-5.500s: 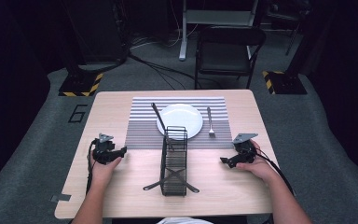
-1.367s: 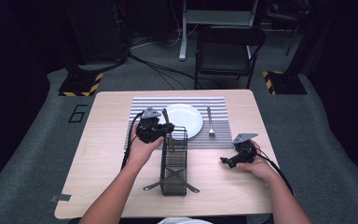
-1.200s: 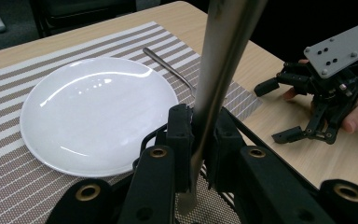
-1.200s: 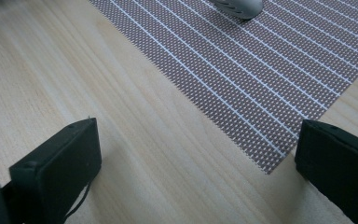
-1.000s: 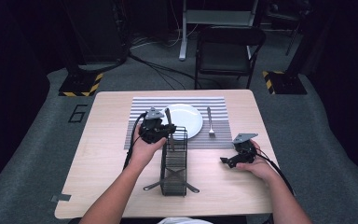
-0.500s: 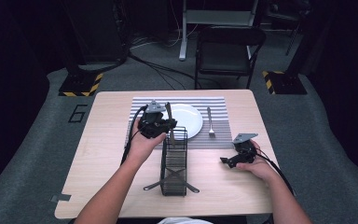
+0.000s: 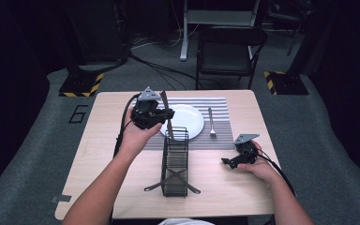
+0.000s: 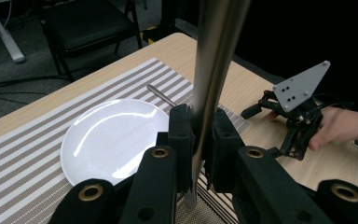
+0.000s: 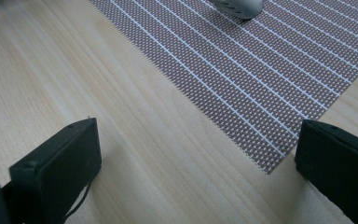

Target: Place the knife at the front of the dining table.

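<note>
One knife pinched in my left tool.
Blade near upright, tip just above the rack's far end; right tool rests spread.

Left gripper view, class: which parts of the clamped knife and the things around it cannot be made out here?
- Knife: top cut off by the frame's upper edge; lower end hidden behind the left gripper fingers.
- Plate: near rim hidden behind the fingers.
- Fork: mostly hidden behind the knife.
</note>
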